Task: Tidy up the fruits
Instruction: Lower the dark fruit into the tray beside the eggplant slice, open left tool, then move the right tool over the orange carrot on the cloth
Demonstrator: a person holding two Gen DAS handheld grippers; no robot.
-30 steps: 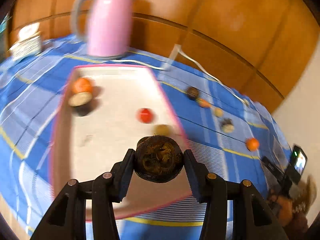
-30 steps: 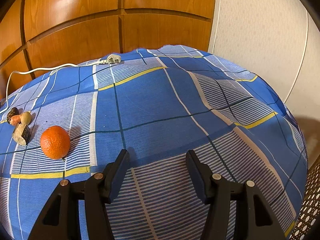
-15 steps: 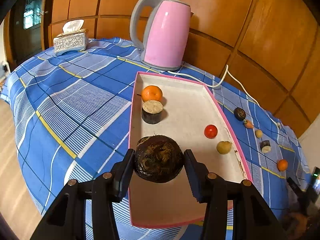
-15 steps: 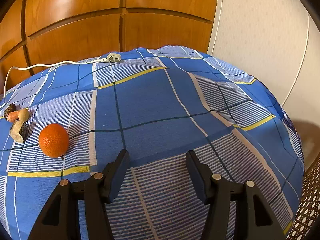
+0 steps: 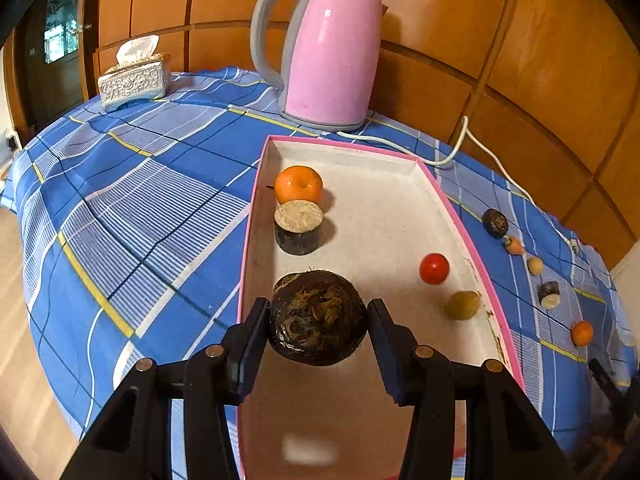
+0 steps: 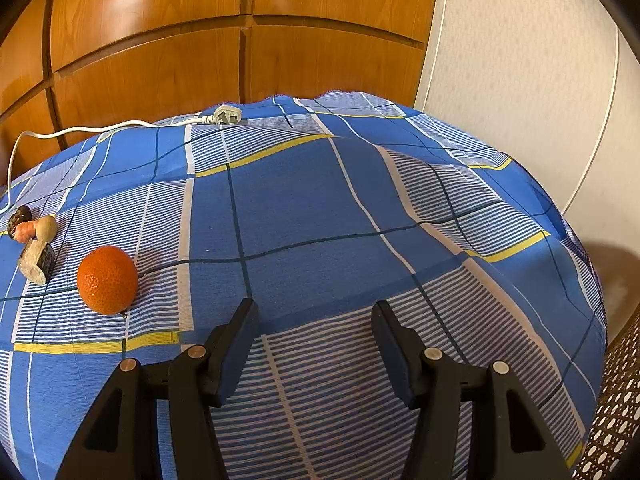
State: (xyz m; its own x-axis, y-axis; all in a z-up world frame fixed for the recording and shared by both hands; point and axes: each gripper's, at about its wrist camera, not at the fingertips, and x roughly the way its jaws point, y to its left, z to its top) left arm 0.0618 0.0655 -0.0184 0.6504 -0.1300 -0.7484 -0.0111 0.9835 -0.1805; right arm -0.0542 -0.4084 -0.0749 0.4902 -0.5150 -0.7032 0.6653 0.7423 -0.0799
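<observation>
Two black grippers were over a table with a blue checked cloth [image 6: 304,208]. The left gripper [image 5: 318,320] had its jaws partly closed on a dark, hairy round fruit [image 5: 318,318], with both pads pressed on its sides. This fruit was a little wider than tall, its longer axis running across from one pad to the other, and it hung above the near part of a pink-edged tray [image 5: 460,216].

Inside the tray stood an orange [image 5: 298,184] and, touching it on the near side, a dark cut cylinder [image 5: 298,232], upright with its pale flat face up. A small red fruit [image 5: 434,268] and a yellowish one [image 5: 463,305] lay near the tray's right wall.

The right gripper [image 6: 314,334] had its jaws about half open with nothing between them, above bare cloth. A second orange [image 6: 107,280] lay to its left, apart from it. Behind the tray stood a pink kettle [image 5: 332,56].
</observation>
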